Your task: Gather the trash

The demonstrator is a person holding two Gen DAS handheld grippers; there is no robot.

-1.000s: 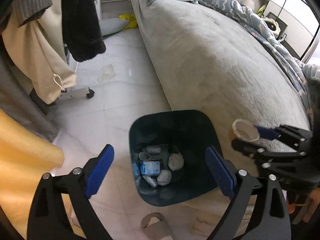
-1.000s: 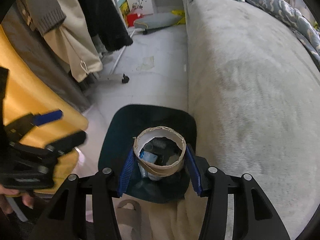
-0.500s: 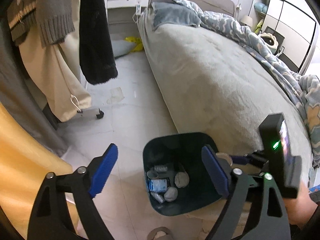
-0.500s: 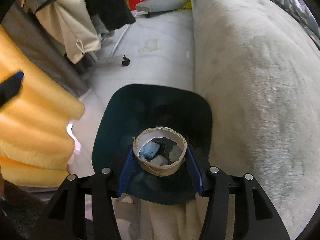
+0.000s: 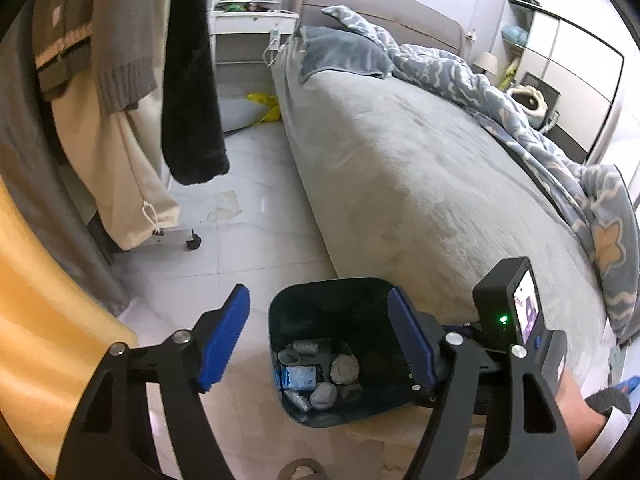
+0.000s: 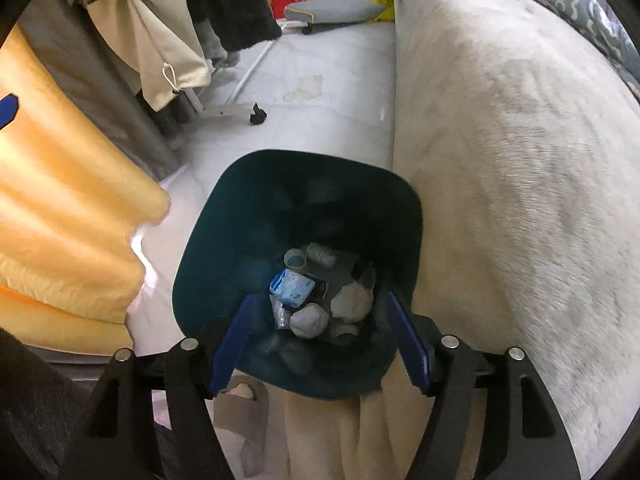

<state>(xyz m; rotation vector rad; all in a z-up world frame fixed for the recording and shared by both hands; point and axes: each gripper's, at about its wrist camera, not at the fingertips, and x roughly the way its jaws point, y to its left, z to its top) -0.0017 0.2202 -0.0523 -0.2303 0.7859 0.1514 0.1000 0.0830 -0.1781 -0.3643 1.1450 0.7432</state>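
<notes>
A dark teal trash bin point(image 6: 224, 240) stands on the floor against the bed's side. It holds crumpled tissues point(image 6: 308, 322), a blue-white packet point(image 6: 292, 286) and a cardboard roll point(image 6: 295, 260). My right gripper point(image 6: 320, 336) is open and empty right above the bin's near rim. My left gripper point(image 5: 318, 344) is open and empty, higher up, with the bin point(image 5: 320, 304) between its fingers in its view. The right gripper's body point(image 5: 516, 320) shows at the bin's right.
A grey bed point(image 5: 420, 168) with a blue patterned duvet point(image 5: 500, 92) fills the right. Clothes hang on a wheeled rack point(image 5: 180, 240) at left. A yellow curtain point(image 6: 60, 208) is near left. A slipper point(image 6: 240, 404) lies by the bin. White tile floor point(image 5: 248, 232) lies between.
My right gripper opened and the cardboard roll it held is gone from its fingers, with a roll now in the bin. My left gripper rose and tilted up, showing more of the room.
</notes>
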